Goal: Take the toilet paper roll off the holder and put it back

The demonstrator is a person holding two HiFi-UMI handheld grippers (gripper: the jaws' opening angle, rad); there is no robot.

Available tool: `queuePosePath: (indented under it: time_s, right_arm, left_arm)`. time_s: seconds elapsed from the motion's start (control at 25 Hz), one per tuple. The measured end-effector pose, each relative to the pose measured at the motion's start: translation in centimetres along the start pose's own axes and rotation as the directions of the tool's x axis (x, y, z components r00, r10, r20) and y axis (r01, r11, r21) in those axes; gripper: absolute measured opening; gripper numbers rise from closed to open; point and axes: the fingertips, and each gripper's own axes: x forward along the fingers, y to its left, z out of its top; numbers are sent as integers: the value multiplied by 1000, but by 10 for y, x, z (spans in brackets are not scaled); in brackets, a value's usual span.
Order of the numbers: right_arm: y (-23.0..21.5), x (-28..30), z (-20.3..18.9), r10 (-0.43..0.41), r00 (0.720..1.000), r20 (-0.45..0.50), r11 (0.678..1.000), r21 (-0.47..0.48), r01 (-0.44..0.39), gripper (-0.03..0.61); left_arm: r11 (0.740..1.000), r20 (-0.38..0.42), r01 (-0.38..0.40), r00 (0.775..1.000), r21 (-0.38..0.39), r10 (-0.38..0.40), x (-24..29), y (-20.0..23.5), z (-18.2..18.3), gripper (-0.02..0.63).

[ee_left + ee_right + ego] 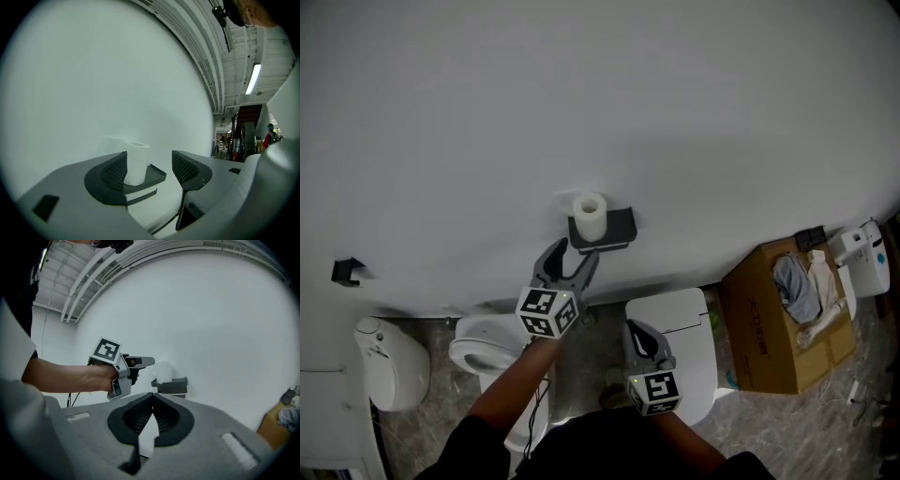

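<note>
Filling most of the head view, a plain white wall (581, 103) runs down to a mottled floor (825, 422). On that floor, at 6 o'clock from the middle of the view, stands a white toilet (675, 323) with its lid down. A second toilet (478, 349) with an open seat is at 7 o'clock. A cardboard box (764, 328) holding crumpled cloth sits at 4 o'clock.

The left tongs (578, 249) reach up toward the wall, their jaws standing apart and clamped on nothing. In the left gripper view the left tongs (149, 159) frame the holder and roll in the gap between the pads, which do not press on either. The right tongs (632, 325) hang lower, at 5 o'clock from the left ones, over the closed toilet. In the right gripper view the right tongs (152, 395) have their tips together with nothing between them.

The dark grey holder (614, 228) is fixed to the wall, just at 12 o'clock from the left tongs' tips. The toilet paper roll (590, 216) stands upright on its left half.
</note>
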Motion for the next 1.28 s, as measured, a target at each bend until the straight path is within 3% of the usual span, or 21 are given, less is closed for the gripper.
queuePosePath:
  time_s: [0.2, 0.36, 0.88, 1.04, 1.28]
  right_arm:
    - [-13, 4, 1, -15, 1000, 5, 1000, -6, 15, -2]
    - [-28, 10, -6, -33, 999, -10, 999, 7, 33, -2]
    - [-51, 25, -16, -44, 998, -35, 998, 35, 45, -2]
    - [-59, 28, -11, -42, 999, -25, 998, 52, 43, -2]
    - [-64, 29, -19, -51, 998, -45, 998, 37, 53, -2]
  left_arm:
    - [998, -28, -53, 998, 36, 54, 43, 21, -16, 330]
    - [998, -56, -51, 997, 41, 53, 66, 26, -26, 344]
    - [988, -109, -118, 986, 96, 128, 101, 46, -30, 374]
    - [985, -131, -82, 986, 150, 102, 112, 39, -25, 374]
    - [984, -151, -89, 982, 154, 112, 118, 47, -28, 374]
